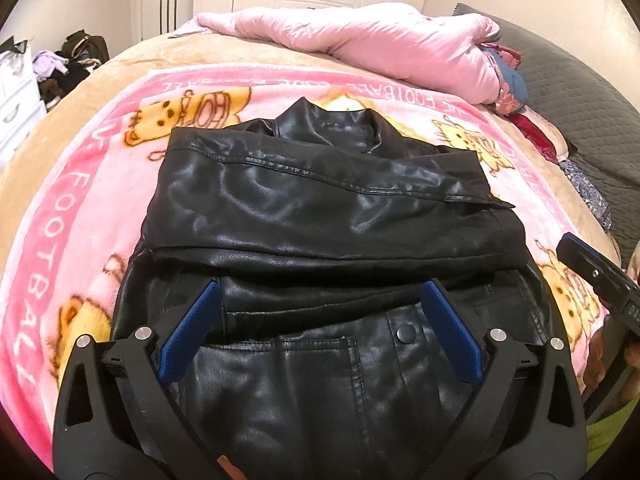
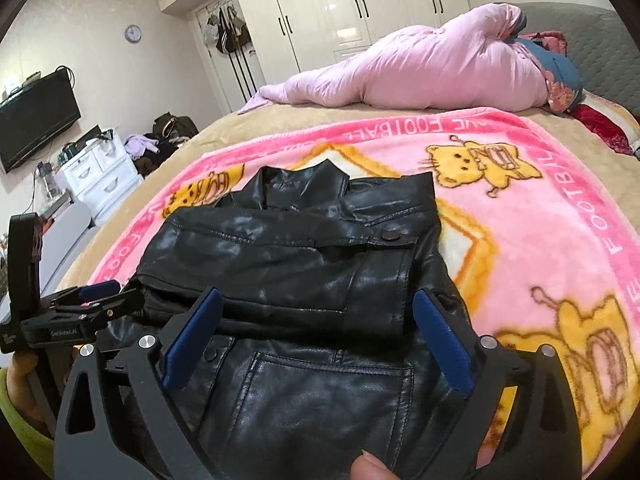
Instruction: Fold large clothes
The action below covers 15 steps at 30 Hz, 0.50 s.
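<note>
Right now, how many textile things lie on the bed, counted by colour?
Black: 1, the jacket
Pink with cartoon print: 1, the blanket
Plain pink: 1, the quilt
Grey: 1, the cover
Tan: 1, the sheet
Total: 5
A mixed-colour pile by the quilt is not counted; its pieces cannot be told apart.

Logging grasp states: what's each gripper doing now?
Left gripper: open, holding nothing, above the jacket.
Right gripper: open, holding nothing.
</note>
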Tool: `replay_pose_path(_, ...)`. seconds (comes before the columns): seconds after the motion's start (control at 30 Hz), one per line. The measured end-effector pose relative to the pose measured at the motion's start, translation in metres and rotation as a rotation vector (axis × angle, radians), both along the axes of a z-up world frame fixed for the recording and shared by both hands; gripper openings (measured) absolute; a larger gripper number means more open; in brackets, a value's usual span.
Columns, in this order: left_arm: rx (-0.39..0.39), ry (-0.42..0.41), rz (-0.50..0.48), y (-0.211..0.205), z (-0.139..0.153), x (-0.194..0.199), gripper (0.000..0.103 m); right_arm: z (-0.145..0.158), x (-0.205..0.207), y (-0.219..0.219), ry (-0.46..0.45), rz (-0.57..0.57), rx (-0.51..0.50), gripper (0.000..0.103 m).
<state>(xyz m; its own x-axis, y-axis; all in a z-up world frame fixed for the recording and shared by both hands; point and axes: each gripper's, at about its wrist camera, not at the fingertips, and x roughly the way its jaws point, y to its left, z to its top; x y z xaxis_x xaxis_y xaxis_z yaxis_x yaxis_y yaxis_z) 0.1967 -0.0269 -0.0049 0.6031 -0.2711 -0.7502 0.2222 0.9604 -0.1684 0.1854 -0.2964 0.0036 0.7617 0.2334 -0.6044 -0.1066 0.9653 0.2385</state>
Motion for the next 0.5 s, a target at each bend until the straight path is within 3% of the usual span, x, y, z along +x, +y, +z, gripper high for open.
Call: replay_pose_path(0.5, -0.021, -0.032, -0.028, 0.000, 0.019, -0.023, 0.093, 0.028, -0.030, 0.006, -0.077, -0.015, -0.018, 0.096)
